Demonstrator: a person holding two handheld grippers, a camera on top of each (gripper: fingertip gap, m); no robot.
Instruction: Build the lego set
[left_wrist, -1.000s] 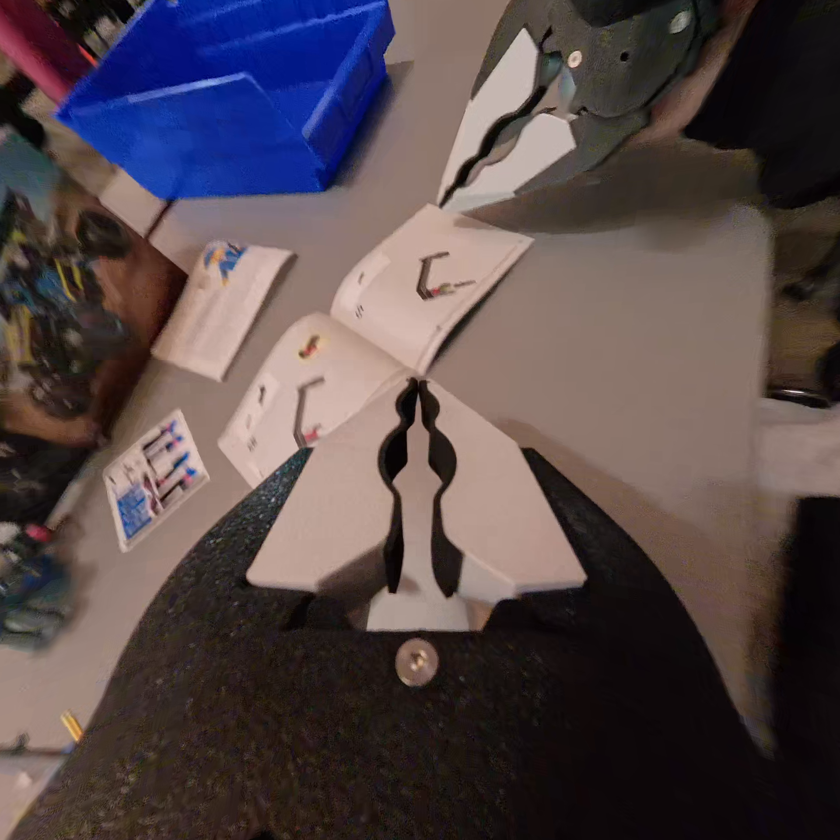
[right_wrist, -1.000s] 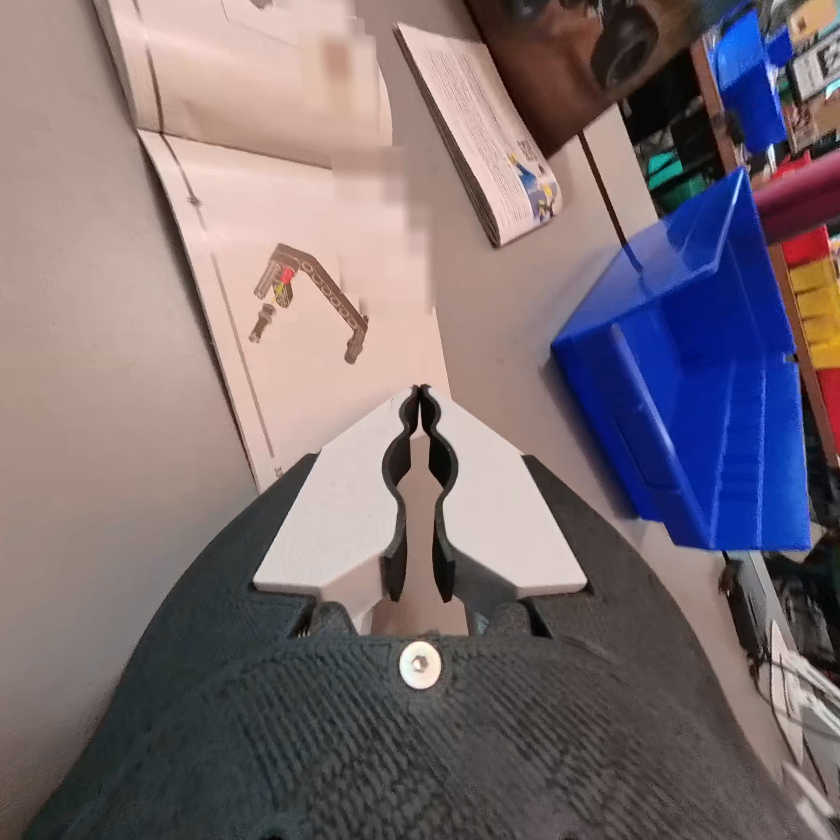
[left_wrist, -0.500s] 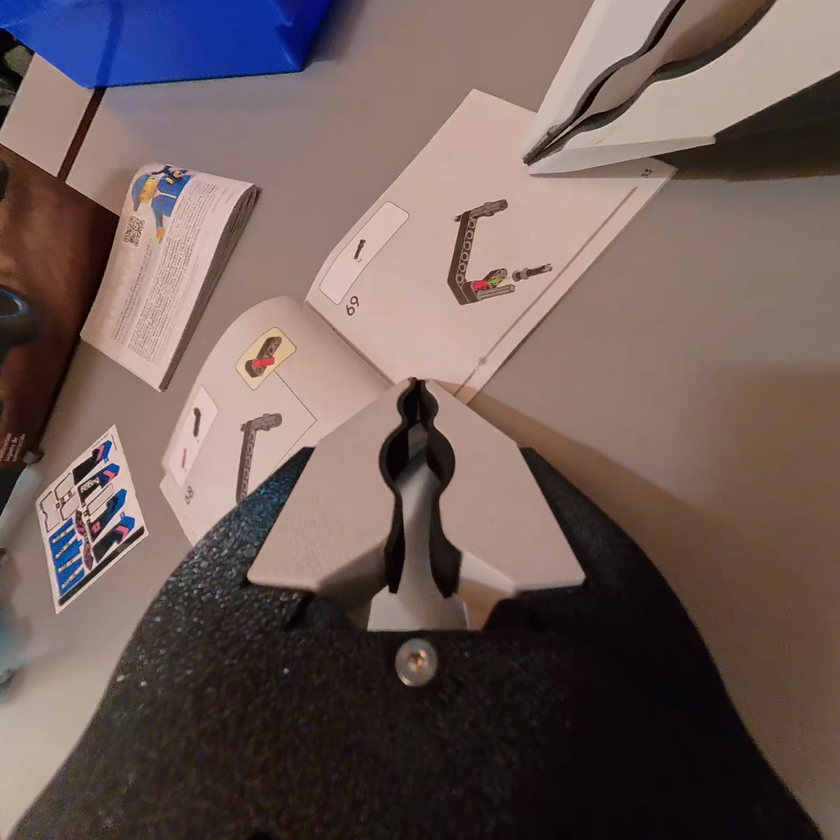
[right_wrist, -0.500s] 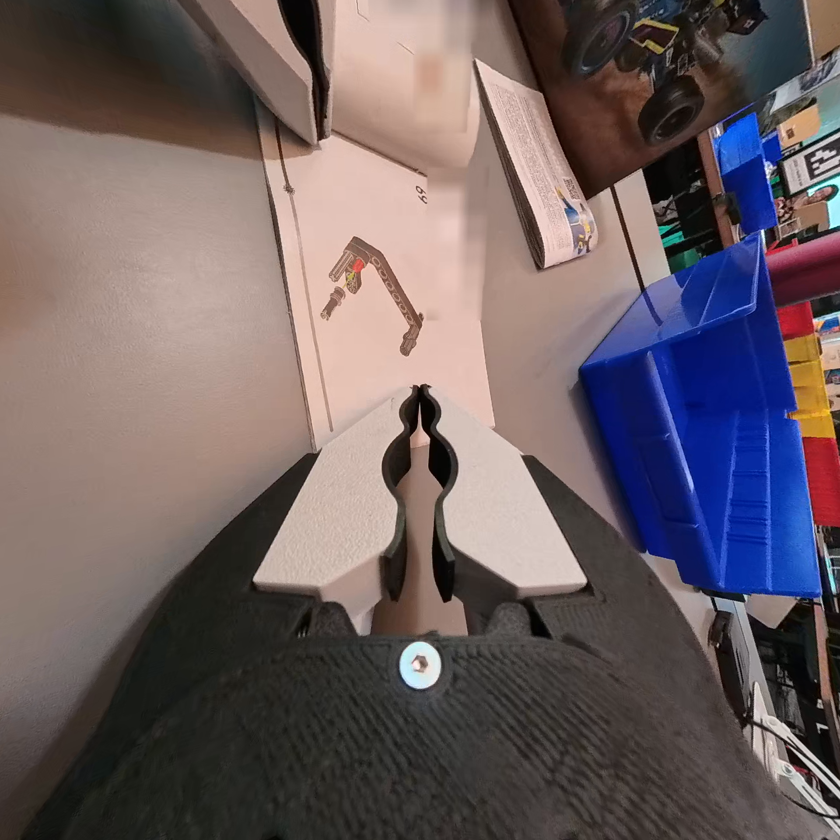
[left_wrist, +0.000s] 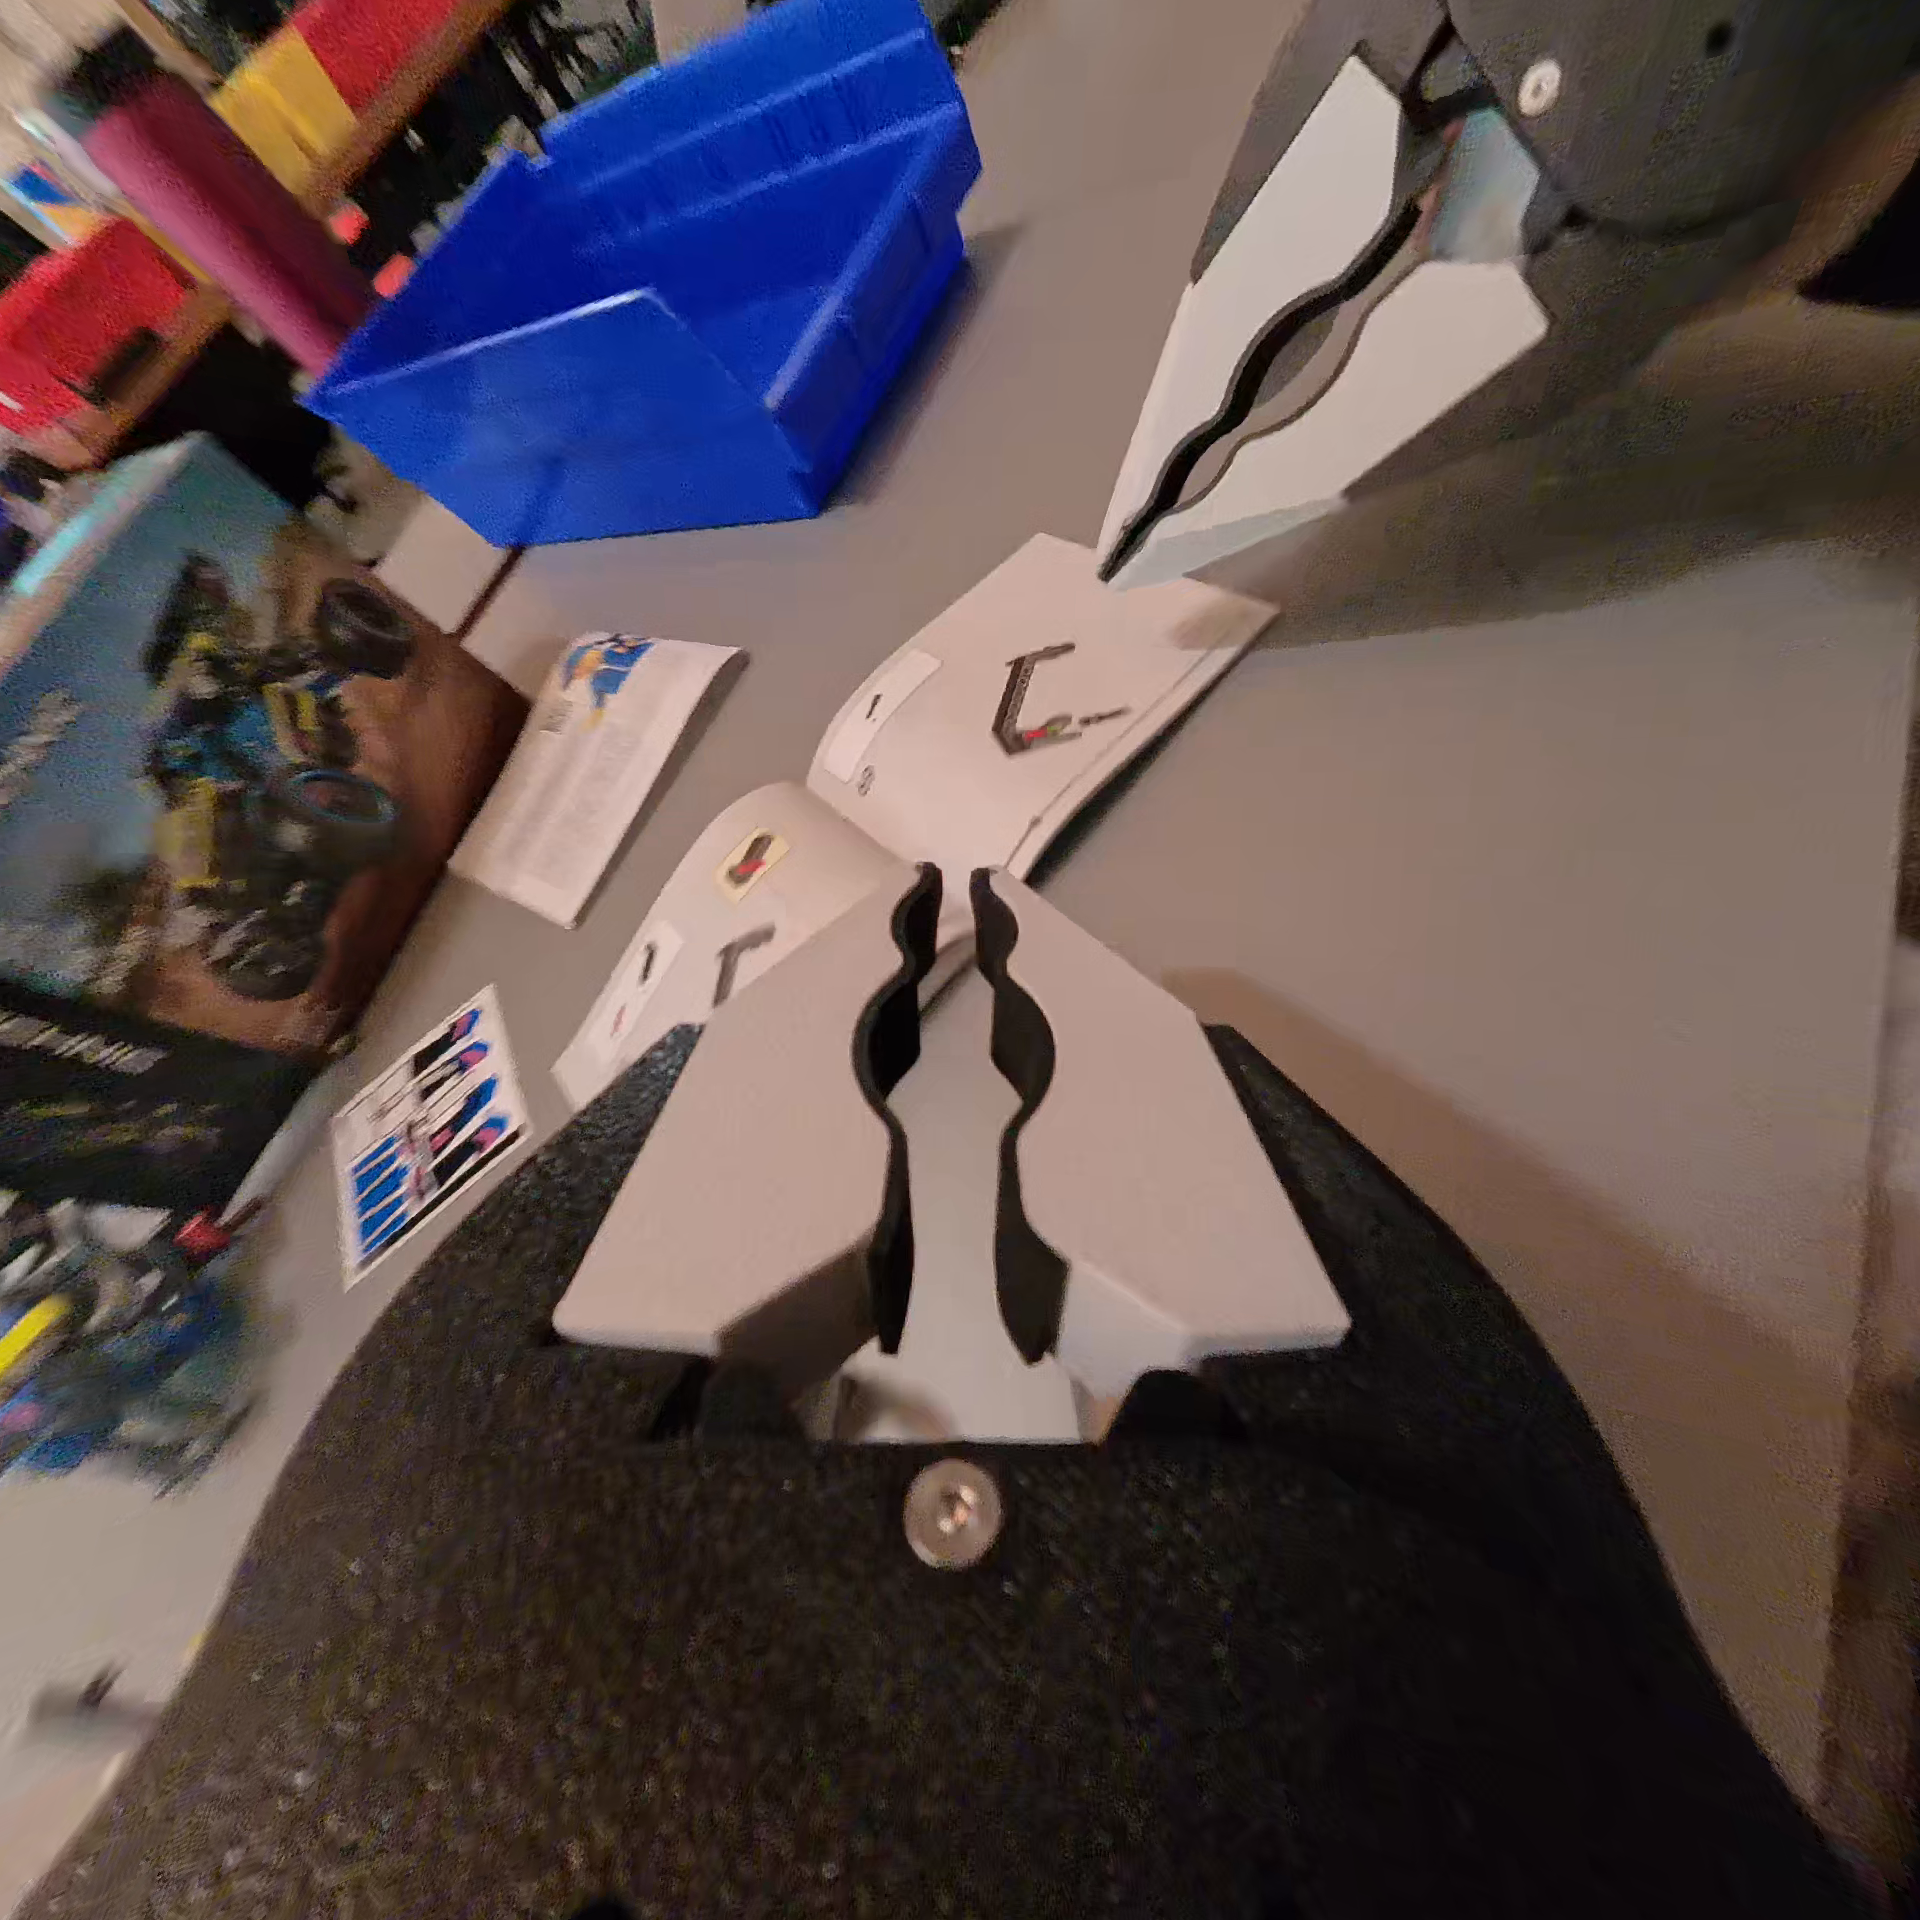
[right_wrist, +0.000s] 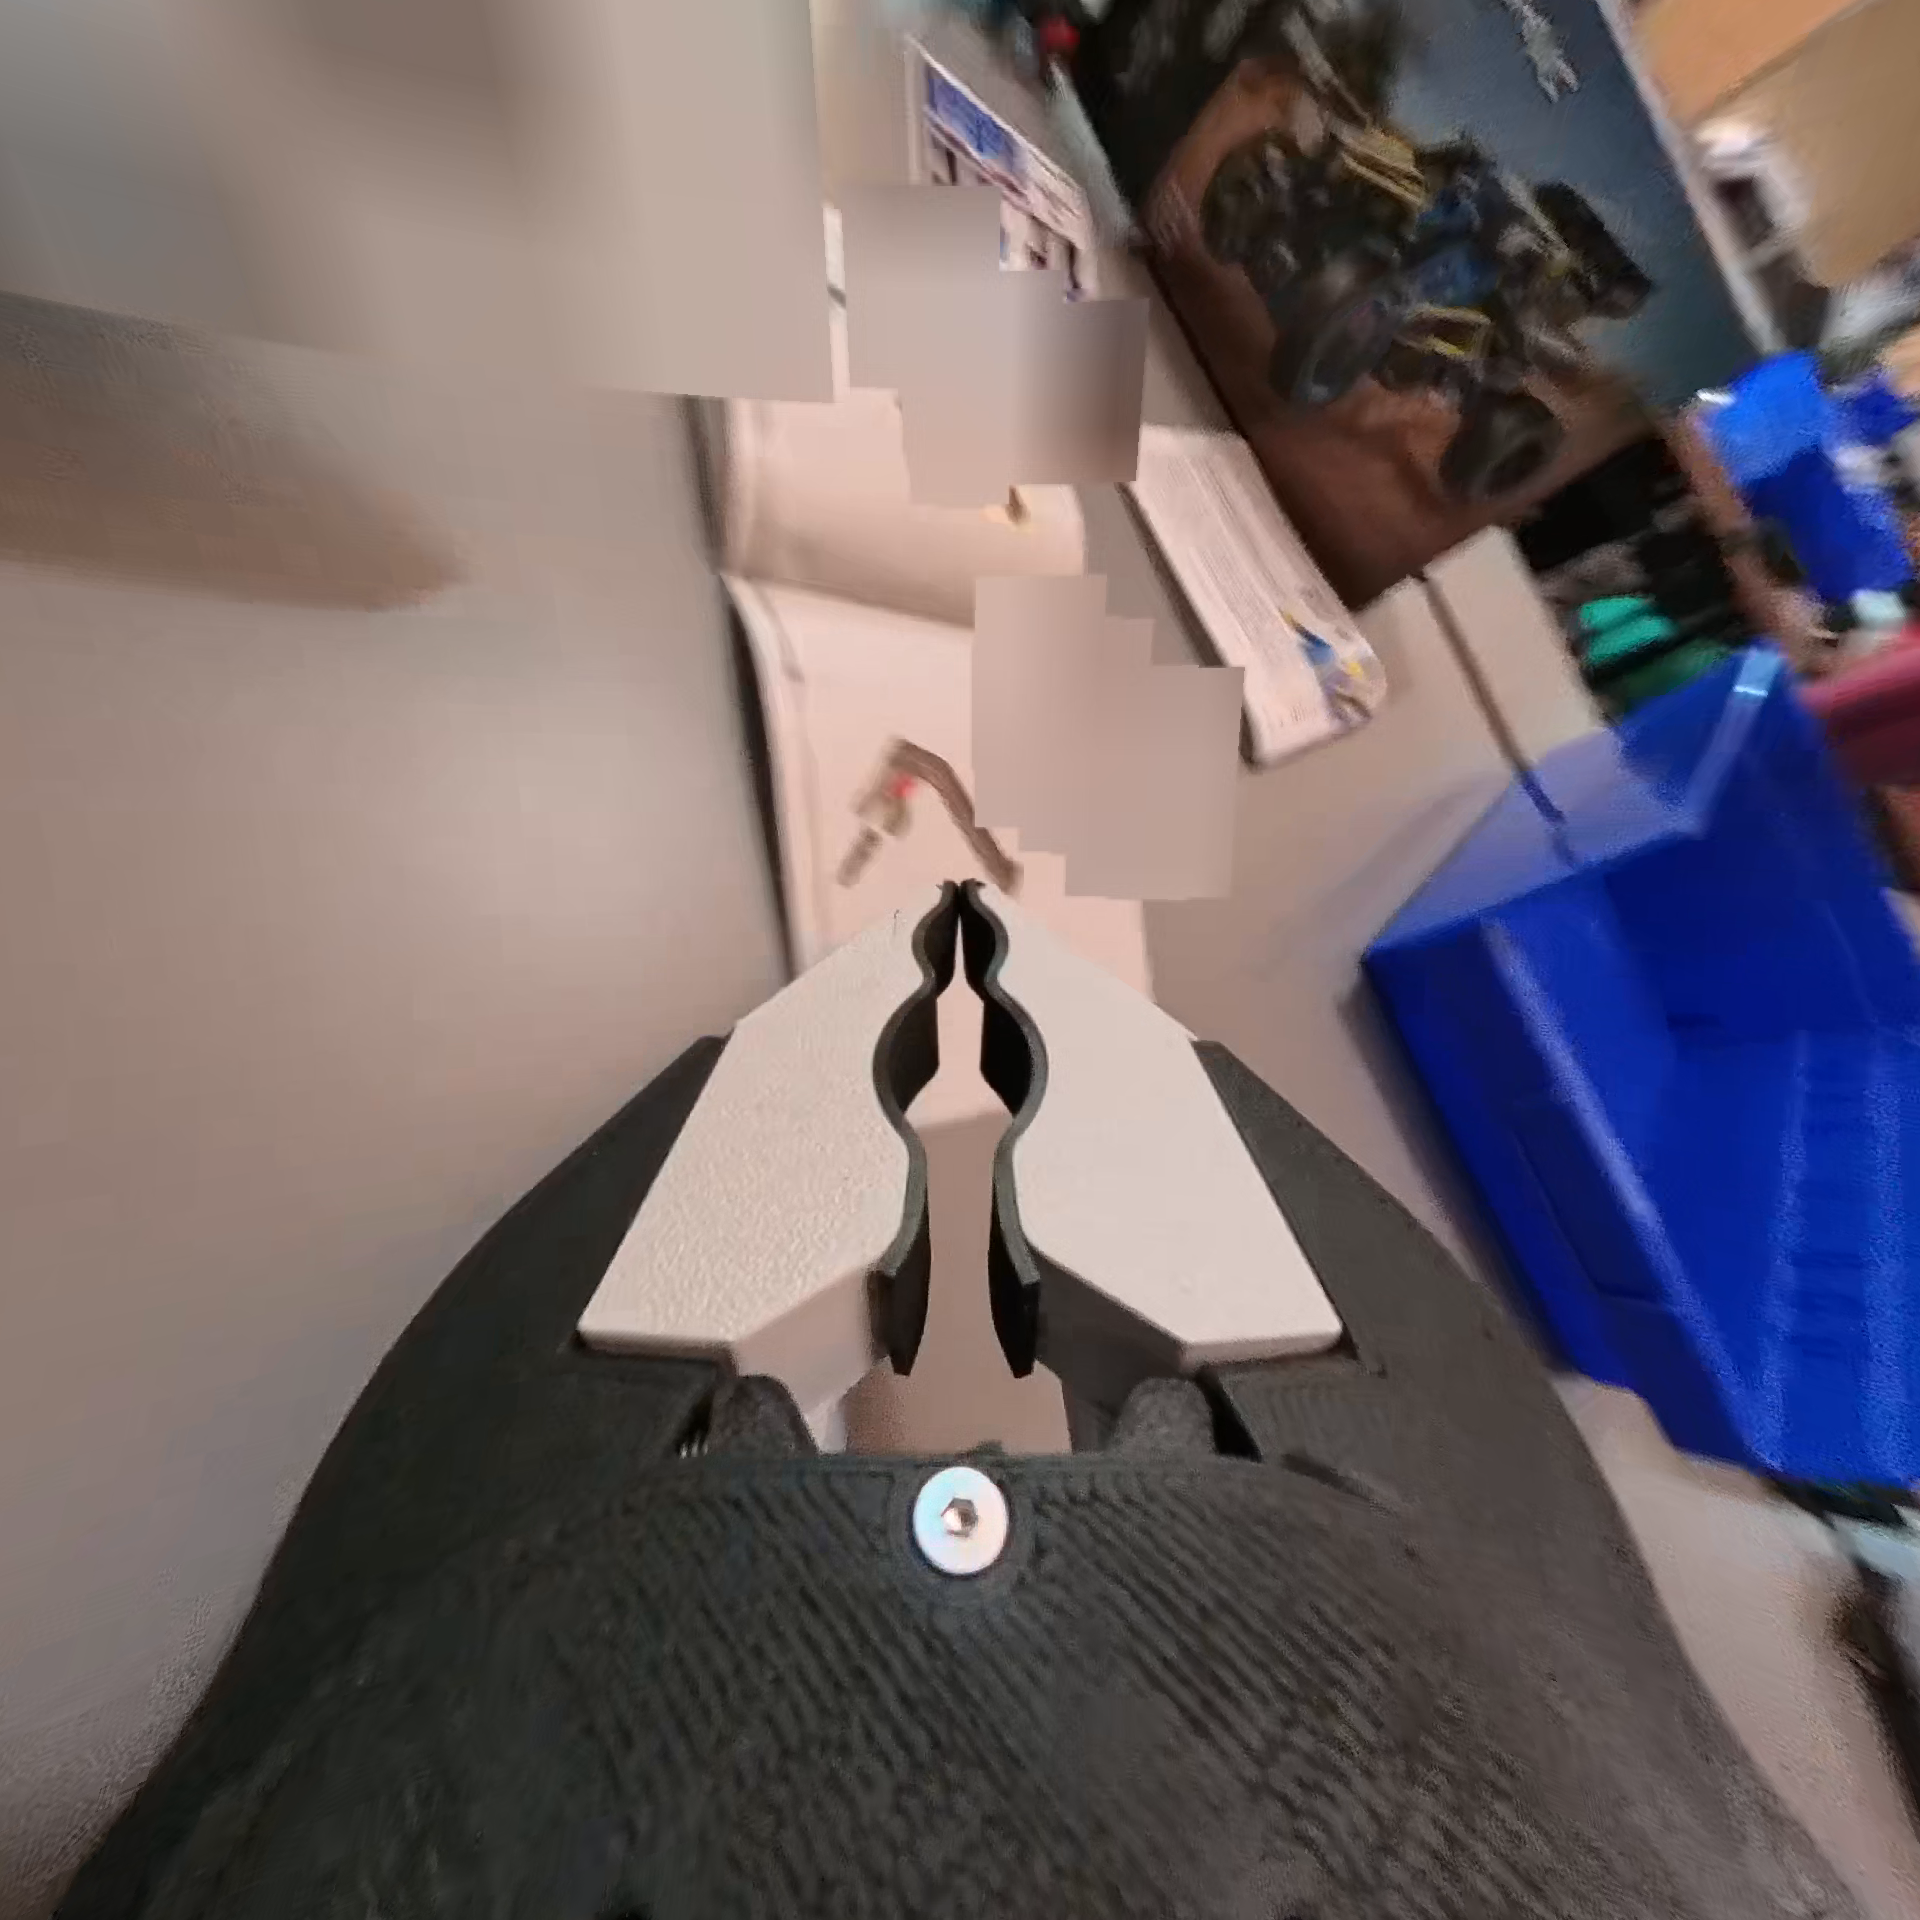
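- The left claw (left_wrist: 951, 883) has its tips a narrow gap apart, with nothing between the black pads (left_wrist: 896, 997); page and table show through the gap.
- It hovers over the near edge of the open booklet (left_wrist: 997, 717), which lies on the grey table (left_wrist: 1455, 883) running out toward 1 o'clock in the left wrist view. The booklet's left page curls up just at 11 o'clock of the tips.
- The right claw (right_wrist: 961, 888) has its tips together at the very front and grips nothing; only the wavy hollows behind the tips leave gaps.
- In the left wrist view the right claw (left_wrist: 1117, 566) points down at the far corner of the booklet, at 1 o'clock, very near the paper; whether it touches cannot be told.
- So the two claws sit at opposite ends of the booklet: left at the near edge by the spine, right at the far outer corner.
- A closed thinner booklet (left_wrist: 603, 769) lies at 10 o'clock of the left claw, a sticker sheet (left_wrist: 426, 1132) at 8 o'clock, and a printed box (left_wrist: 208, 748) at 9 o'clock.
- A blue bin (left_wrist: 675, 343) stands well apart at 11 o'clock; in the right wrist view the blue bin (right_wrist: 1662, 1091) is at 3 o'clock.
- The right wrist view is blurred, so fine detail on the page is unclear.
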